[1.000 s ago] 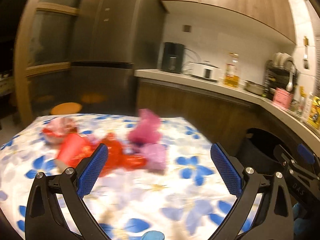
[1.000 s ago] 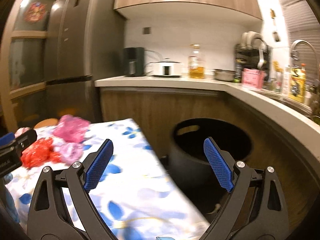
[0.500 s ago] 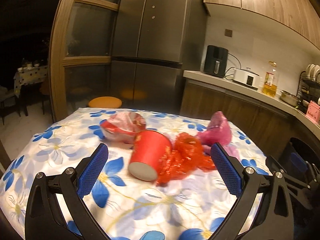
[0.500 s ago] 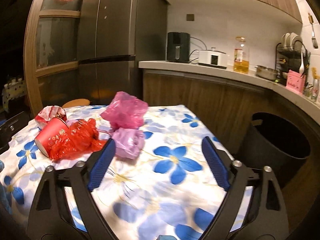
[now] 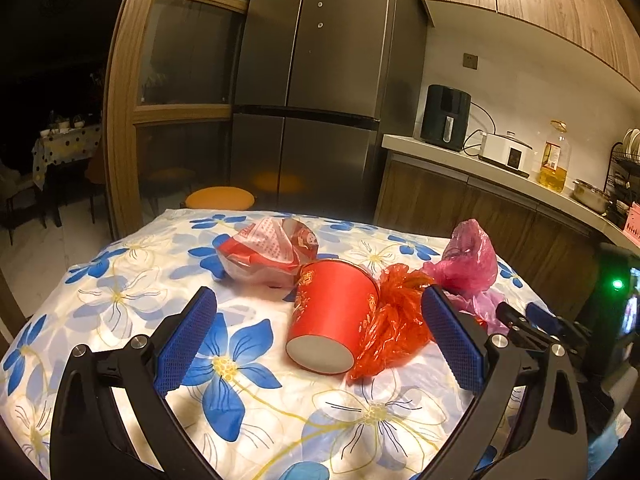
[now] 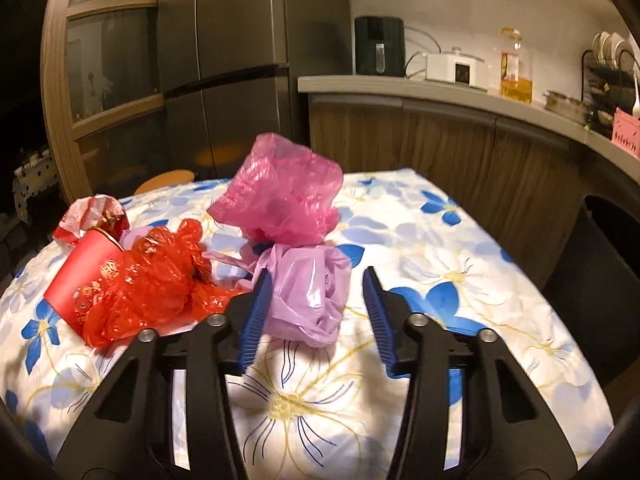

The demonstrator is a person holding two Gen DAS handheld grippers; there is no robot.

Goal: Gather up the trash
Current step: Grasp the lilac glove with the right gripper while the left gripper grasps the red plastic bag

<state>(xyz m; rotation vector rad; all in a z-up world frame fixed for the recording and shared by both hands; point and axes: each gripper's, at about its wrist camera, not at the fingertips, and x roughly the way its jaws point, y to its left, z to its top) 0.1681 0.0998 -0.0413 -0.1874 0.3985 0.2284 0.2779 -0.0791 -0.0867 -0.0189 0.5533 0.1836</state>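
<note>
Trash, five pieces, clustered on a floral tablecloth [image 6: 460, 240]. Lilac plastic bag [image 6: 310, 292]: crumpled, lying between the blue pads of the right gripper [image 6: 316, 308], whose jaws are closing; left pad at the bag's edge, right pad apart from it. Pink plastic bag [image 6: 280, 192]: just behind the lilac one. Red plastic bag [image 5: 394, 320]: touching the red paper cup [image 5: 332, 316], which lies on its side, base toward the left gripper [image 5: 318, 340]; jaws wide apart, nothing clamped. Red-and-white wrapper [image 5: 268, 252]: behind the cup. Black bin [image 6: 604, 280]: beside the table, right.
</note>
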